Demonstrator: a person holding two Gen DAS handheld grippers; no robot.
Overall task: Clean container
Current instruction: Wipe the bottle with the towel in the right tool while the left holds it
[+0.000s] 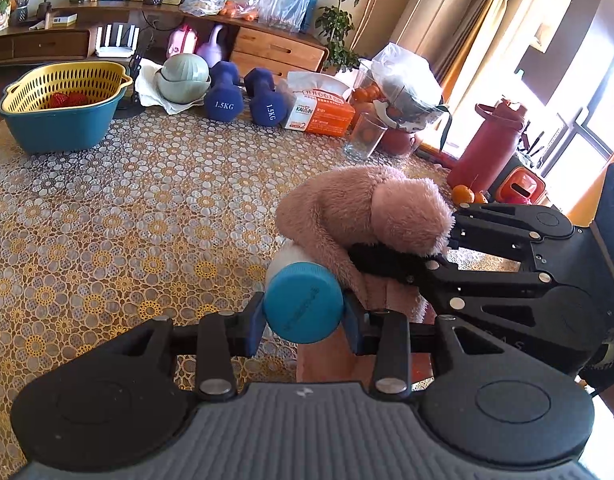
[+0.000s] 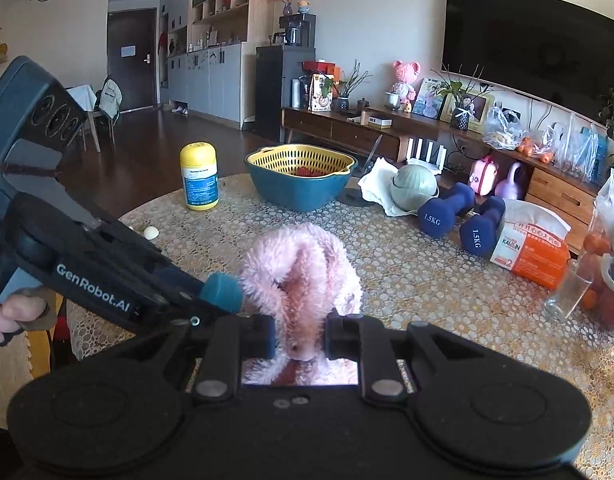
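A white container with a blue lid lies sideways above the table, its lid end toward the left wrist camera. My left gripper is shut on that lid. A fluffy pink cloth is draped over the container's far white body. My right gripper is shut on the pink cloth, pressing it against the container. In the right wrist view the blue lid shows at the left, held by the left gripper. Most of the container body is hidden under the cloth.
On the patterned tablecloth stand a blue basin with a yellow colander, two blue dumbbells, an orange-white box, a glass, a red flask and a yellow bottle. A hand holds the left gripper.
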